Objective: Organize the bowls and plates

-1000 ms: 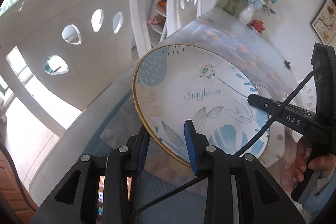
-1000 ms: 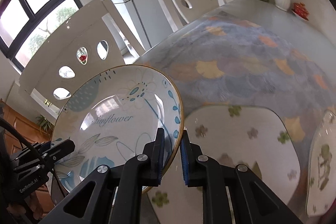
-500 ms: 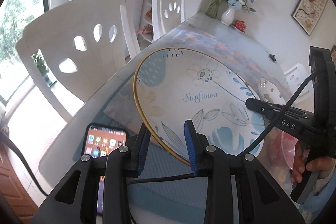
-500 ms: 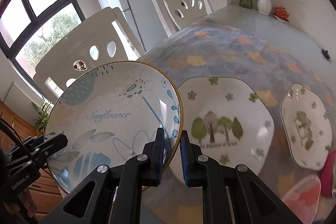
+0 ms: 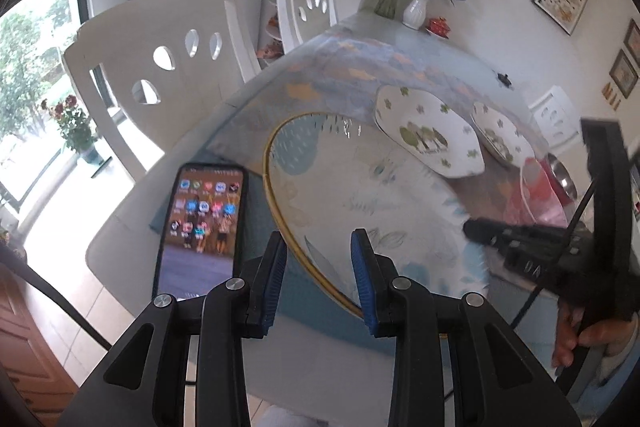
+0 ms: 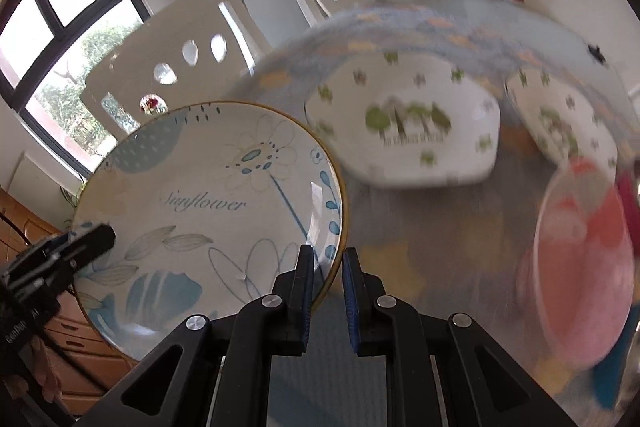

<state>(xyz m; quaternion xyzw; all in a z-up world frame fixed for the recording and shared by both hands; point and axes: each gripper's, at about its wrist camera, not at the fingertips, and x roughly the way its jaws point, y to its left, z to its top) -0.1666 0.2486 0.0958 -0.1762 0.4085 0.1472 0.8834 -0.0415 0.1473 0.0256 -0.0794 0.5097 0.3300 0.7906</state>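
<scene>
Gold-rimmed Sunflower plate [image 6: 208, 203] is held tilted above the glass-topped table [image 5: 328, 67], face toward the cameras; the right gripper [image 6: 325, 291] is clamped on its edge, the left gripper [image 5: 319, 275] has jaws apart around its rim, near a phone [image 5: 202, 227]

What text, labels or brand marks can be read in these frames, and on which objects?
"Sunflower": on the sunflower plate, in script.
"Gen...": start of a brand mark on the left gripper; the rest is unreadable.
Lettering under the trees on the tree-print dish: blurred.
App labels on the phone: too small.
Marking on the right gripper: blurred.
</scene>
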